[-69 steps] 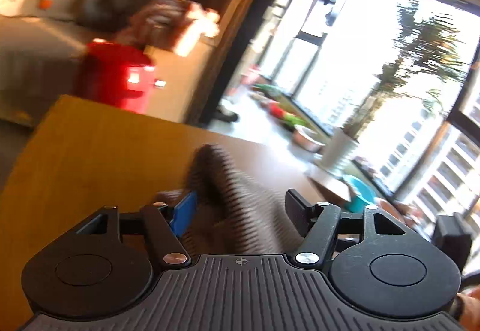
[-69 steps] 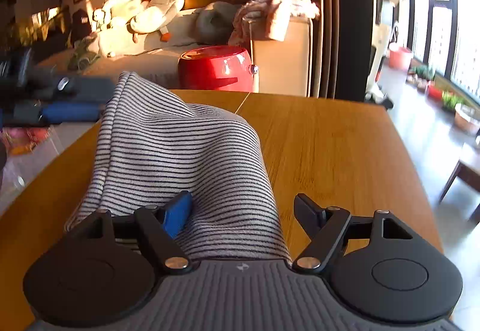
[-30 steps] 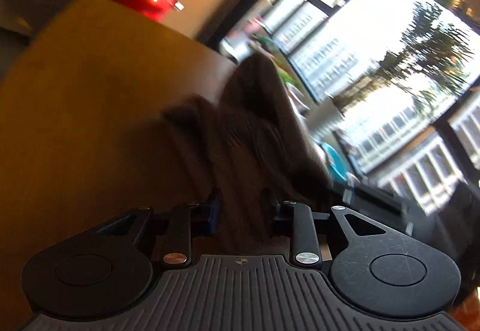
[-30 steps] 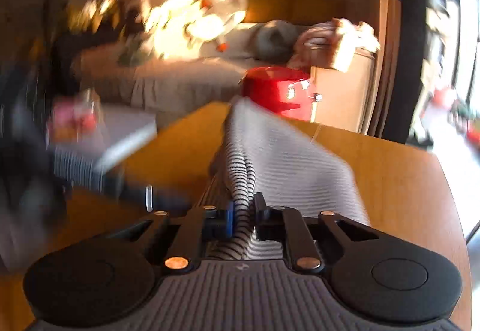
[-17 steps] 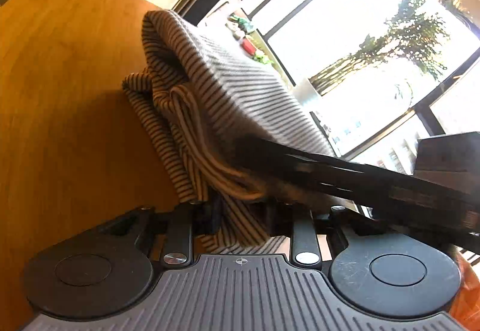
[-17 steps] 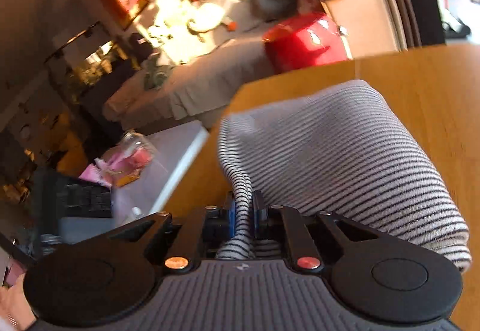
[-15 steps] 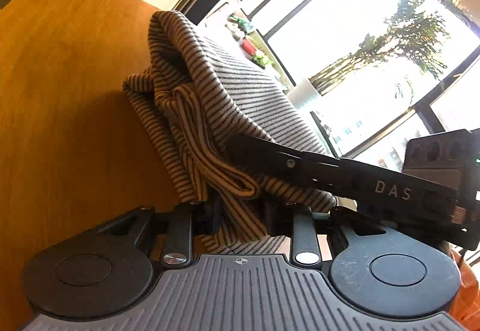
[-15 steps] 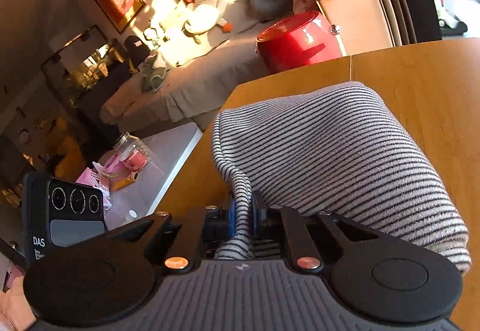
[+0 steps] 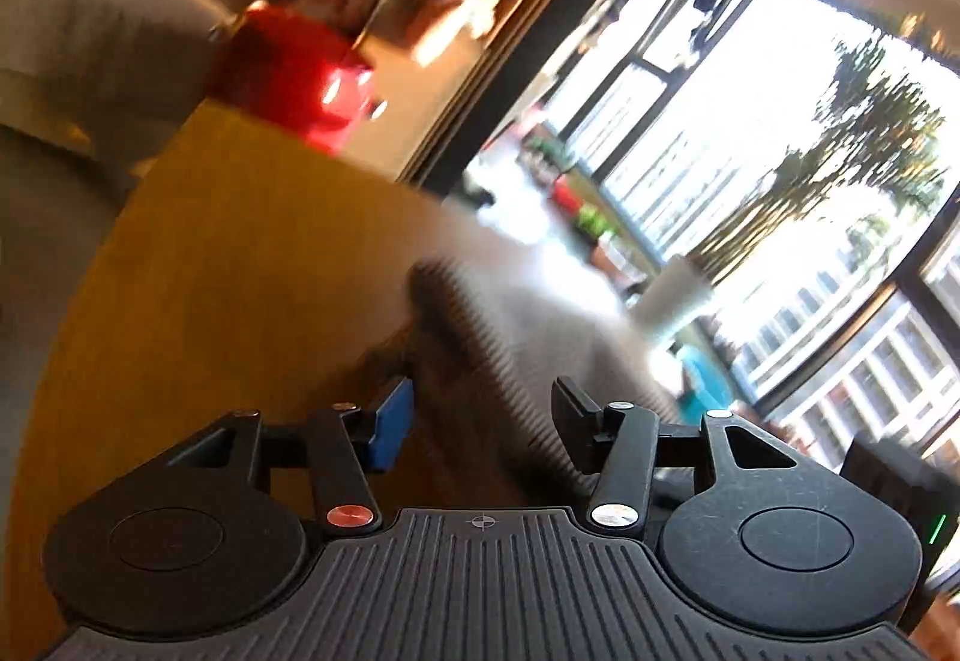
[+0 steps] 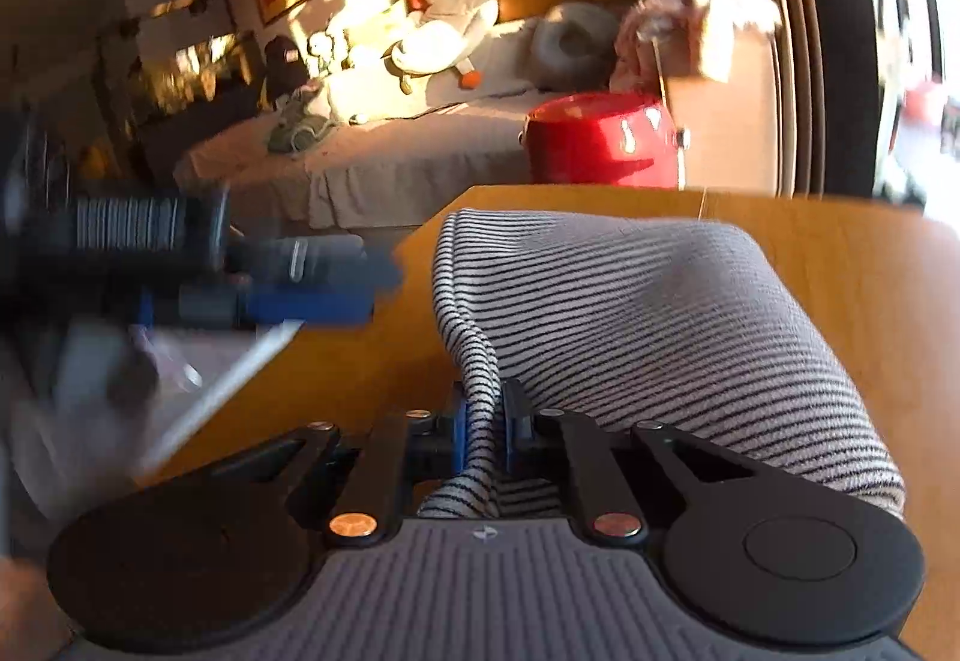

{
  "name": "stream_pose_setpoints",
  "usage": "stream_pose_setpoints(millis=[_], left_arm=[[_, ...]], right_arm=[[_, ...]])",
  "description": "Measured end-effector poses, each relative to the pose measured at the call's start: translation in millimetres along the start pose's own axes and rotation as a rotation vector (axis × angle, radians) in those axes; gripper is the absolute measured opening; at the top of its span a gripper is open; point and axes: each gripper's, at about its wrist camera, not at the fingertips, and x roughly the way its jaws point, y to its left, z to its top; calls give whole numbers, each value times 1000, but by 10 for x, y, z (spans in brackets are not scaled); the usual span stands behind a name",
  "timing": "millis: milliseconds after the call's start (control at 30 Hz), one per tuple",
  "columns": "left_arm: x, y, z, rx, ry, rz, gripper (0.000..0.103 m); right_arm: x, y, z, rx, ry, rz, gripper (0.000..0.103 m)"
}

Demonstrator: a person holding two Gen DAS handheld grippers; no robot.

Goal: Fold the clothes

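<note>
The striped garment [image 10: 648,313] lies in a soft, rounded bundle on the wooden surface [image 10: 870,271], stretching forward and to the right from the right gripper [image 10: 485,421]. That gripper's jaws are pressed together on a gathered edge of the cloth, which rises between the blue pads [image 10: 459,424] and then spreads out ahead into the folded mass. The bundle's long axis appears to run away from these jaws toward the far edge of the surface, with the rolled fold sitting on the jaws' right.

The left gripper [image 9: 480,409] has its jaws spread wide, with nothing pinched. In its blurred view the striped garment [image 9: 510,349] sits just ahead of and between the open fingers, slightly toward the right-hand one; whether any cloth touches a pad cannot be told through the blur. From the right wrist view the left gripper [image 10: 312,289] shows as a dark smear off to the left of the closed jaws, near the garment's left edge but apart from it.

The relation that matters next is this: the right hand is the one anchored to the cloth, and the free edge lies directly ahead of the left hand's open jaws. Judging from that, the left would need to close on the near-left portion while the right holds its corner, so the fold can be carried across the garment's long axis.

Beyond the surface stand a red pot [image 10: 600,145] and a bed [image 10: 390,163].
</note>
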Motion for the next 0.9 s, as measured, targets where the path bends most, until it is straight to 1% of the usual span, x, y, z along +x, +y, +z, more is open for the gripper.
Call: stream_pose_setpoints(millis=[100, 167, 233, 267, 300, 367, 400, 433, 467, 500, 567, 600, 667, 700, 800, 833, 867, 900], left_arm=[[108, -93, 93, 18, 11, -85, 52], [283, -126, 40, 24, 52, -98, 52], [486, -157, -43, 27, 99, -98, 52], [588, -172, -85, 29, 123, -97, 50], [639, -149, -104, 29, 132, -98, 43], [641, -54, -102, 26, 129, -102, 39], [622, -26, -100, 20, 129, -104, 37], [603, 2, -97, 14, 130, -106, 36], [584, 23, -90, 13, 130, -107, 36], [566, 38, -78, 15, 129, -107, 36], [540, 47, -55, 21, 127, -106, 36], [543, 25, -43, 24, 125, -104, 36], [557, 6, -37, 30, 123, -102, 36], [569, 0, -38, 32, 122, -102, 36], [558, 11, -31, 30, 121, -108, 36], [556, 19, -29, 29, 121, -110, 36], [557, 25, -28, 29, 120, -112, 35], [558, 30, -29, 31, 120, -112, 36]], right_arm=[[-32, 190, -52, -109, -8, -54, 15], [-44, 294, -84, -177, -9, -79, 18], [-68, 354, -98, -219, -4, -73, 30], [-82, 379, -99, -237, 0, -66, 34], [-107, 395, -97, -252, 6, -58, 38], [-188, 391, -79, -265, 21, -33, 48], [-252, 365, -59, -260, 25, -12, 60], [-327, 334, -37, -255, 26, 1, 68], [-400, 306, -17, -259, 21, -1, 68], [-473, 275, 4, -271, 9, -24, 69], [-612, 198, 50, -291, -18, -89, 78], [-659, 139, 71, -288, -27, -125, 86], [-713, -1, 107, -266, -32, -187, 88], [-688, -93, 109, -232, -22, -199, 89], [-535, -418, 87, -87, 21, -194, 91], [-484, -526, 80, -39, 35, -192, 94], [-422, -638, 50, 20, 48, -177, 94], [-362, -735, 4, 92, 58, -142, 94]])
